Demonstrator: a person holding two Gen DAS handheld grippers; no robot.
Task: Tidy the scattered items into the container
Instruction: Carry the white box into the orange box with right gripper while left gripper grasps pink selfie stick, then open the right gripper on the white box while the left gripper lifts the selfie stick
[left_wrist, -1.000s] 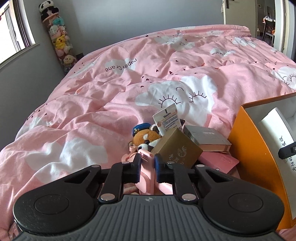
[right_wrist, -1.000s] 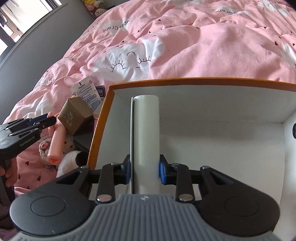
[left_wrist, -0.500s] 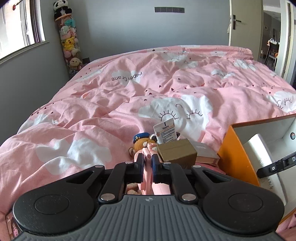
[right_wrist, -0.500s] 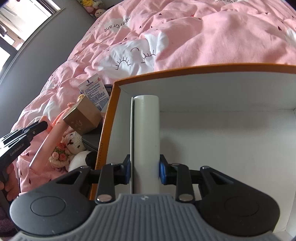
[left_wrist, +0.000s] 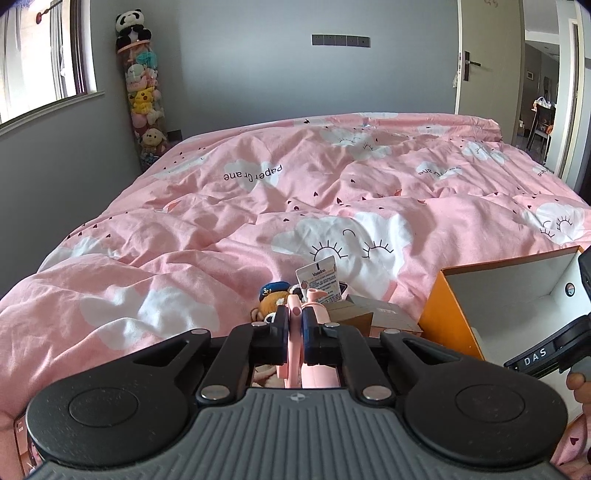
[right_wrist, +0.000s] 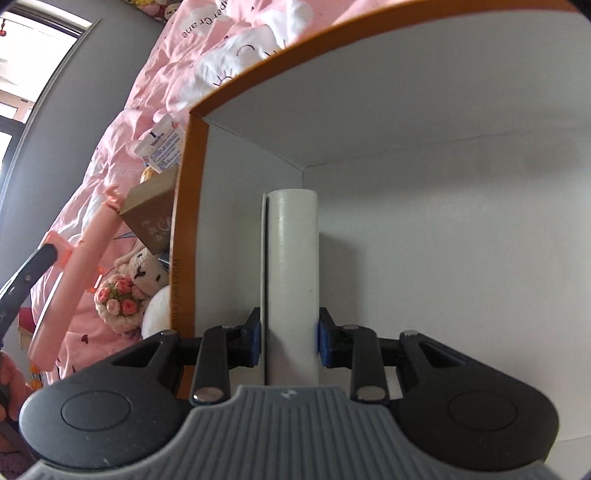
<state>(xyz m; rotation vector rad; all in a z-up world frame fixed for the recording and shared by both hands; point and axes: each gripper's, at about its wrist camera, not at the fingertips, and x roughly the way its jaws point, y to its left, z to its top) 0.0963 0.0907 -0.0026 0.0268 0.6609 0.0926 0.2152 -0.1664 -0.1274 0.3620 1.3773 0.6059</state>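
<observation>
My left tool (left_wrist: 294, 325) is pinched tight on a thin pink item (left_wrist: 293, 334), its pads pressed against it. From the right wrist view that pink item (right_wrist: 74, 280) is long and slim, lifted clear of the bed, its long axis slanting up to the right. My right tool (right_wrist: 290, 341) grips a white cylinder (right_wrist: 291, 280) partway closed, the pads on both its sides; its long axis runs straight ahead along the fingers, the far end pointing into the orange-edged container (right_wrist: 188, 206), against its white inside. Beside the container's outer wall lie a tan box (right_wrist: 149, 218), a plush with roses (right_wrist: 125, 295) and a tube (left_wrist: 319, 278) reading "Vaseline". The pink duvet (left_wrist: 184, 236) carries "paper Crane" printed upside down from here. The right tool's body shows "DAS" in the left wrist view.
</observation>
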